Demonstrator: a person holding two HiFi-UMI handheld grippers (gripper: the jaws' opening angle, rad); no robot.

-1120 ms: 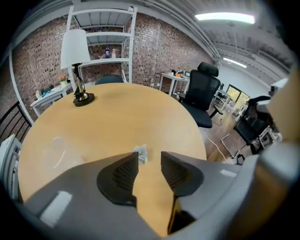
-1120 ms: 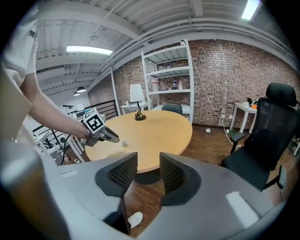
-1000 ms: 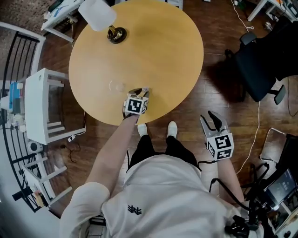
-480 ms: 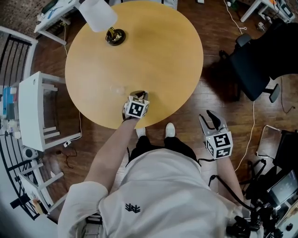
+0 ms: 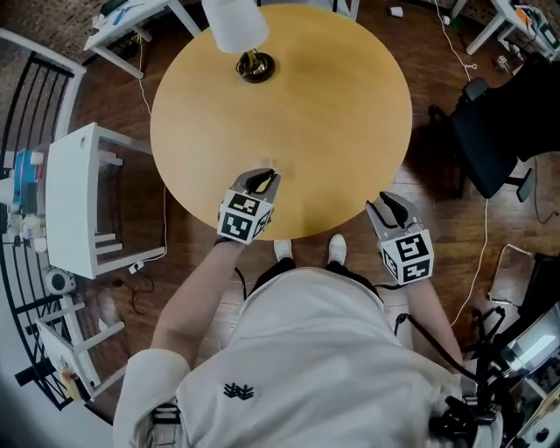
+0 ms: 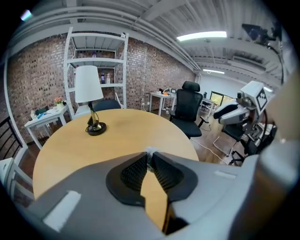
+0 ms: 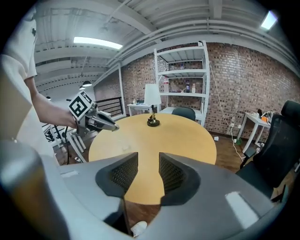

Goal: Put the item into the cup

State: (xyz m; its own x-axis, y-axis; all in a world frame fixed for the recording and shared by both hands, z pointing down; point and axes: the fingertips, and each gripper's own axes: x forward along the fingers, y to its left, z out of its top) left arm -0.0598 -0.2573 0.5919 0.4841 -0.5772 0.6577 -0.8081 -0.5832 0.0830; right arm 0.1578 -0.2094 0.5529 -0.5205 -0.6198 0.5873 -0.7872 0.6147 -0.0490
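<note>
Peeking from left claw (image 6: 150, 157) tips: pale item (image 6: 150, 150)

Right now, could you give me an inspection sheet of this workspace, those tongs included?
Surface: round wooden table.
Job's things: small pale item pinched at the left tongs' tips, too small to identify; no cup clearly made out.
Clutter: table lamp.
Tongs: left tongs shut on the item, over the table's near edge; right tongs open, empty, at the table's rim.
Cables: white cable on the floor.
Surroundings: black office chair, white rack, brick wall.
</note>
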